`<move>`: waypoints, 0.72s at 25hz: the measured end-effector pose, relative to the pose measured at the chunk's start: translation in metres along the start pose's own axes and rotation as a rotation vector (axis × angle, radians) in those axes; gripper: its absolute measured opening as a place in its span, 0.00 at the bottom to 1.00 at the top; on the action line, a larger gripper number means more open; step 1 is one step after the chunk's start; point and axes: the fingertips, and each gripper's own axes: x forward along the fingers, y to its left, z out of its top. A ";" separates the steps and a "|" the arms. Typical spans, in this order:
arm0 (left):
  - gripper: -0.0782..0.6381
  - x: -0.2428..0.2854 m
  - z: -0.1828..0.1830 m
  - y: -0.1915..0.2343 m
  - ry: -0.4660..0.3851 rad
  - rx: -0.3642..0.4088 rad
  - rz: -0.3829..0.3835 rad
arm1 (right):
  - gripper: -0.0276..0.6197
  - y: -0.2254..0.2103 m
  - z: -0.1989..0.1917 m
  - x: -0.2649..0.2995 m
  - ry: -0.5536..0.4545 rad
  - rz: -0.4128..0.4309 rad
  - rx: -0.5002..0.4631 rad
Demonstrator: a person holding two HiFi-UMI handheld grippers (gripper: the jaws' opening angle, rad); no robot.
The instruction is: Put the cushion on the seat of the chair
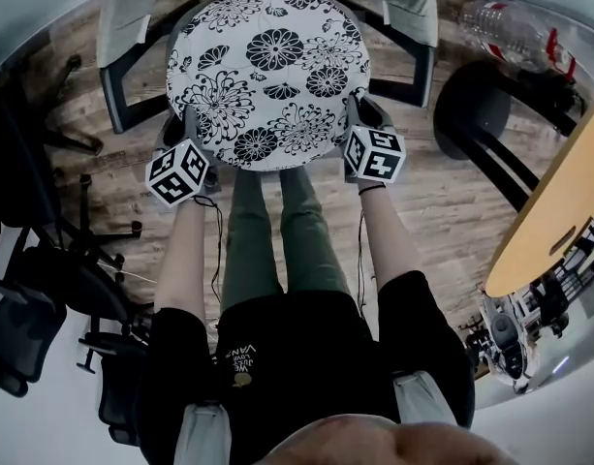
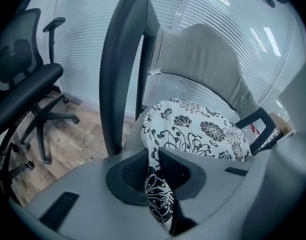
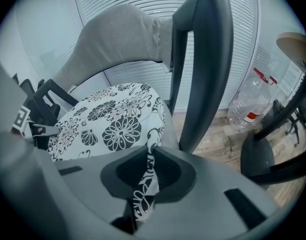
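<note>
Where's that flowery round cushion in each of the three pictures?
Head view: cushion top centre.
Left gripper view: centre right, edge pinched in left claw.
Right gripper view: centre left, edge pinched in right claw.
Shared landmark: the chair's grey backrest.

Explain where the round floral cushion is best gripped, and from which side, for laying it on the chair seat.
Pinch the thin rim at two spots on the near edge, coming from the open front of the chair. The cushion is wide, round and soft, so one grip would likely let it sag; the left gripper and right gripper each clamp rim fabric that way.
</note>
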 end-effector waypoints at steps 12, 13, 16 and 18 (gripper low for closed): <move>0.33 -0.006 0.001 0.018 0.021 0.002 0.071 | 0.23 -0.014 -0.003 -0.004 0.006 -0.059 0.022; 0.33 -0.008 0.002 0.020 0.022 -0.002 0.078 | 0.23 -0.016 -0.003 -0.006 0.006 -0.064 0.025; 0.33 -0.017 0.005 0.021 0.023 -0.009 0.080 | 0.23 -0.019 -0.003 -0.013 0.007 -0.074 0.034; 0.33 -0.022 0.007 0.018 0.023 -0.006 0.075 | 0.23 -0.019 -0.002 -0.018 0.005 -0.076 0.034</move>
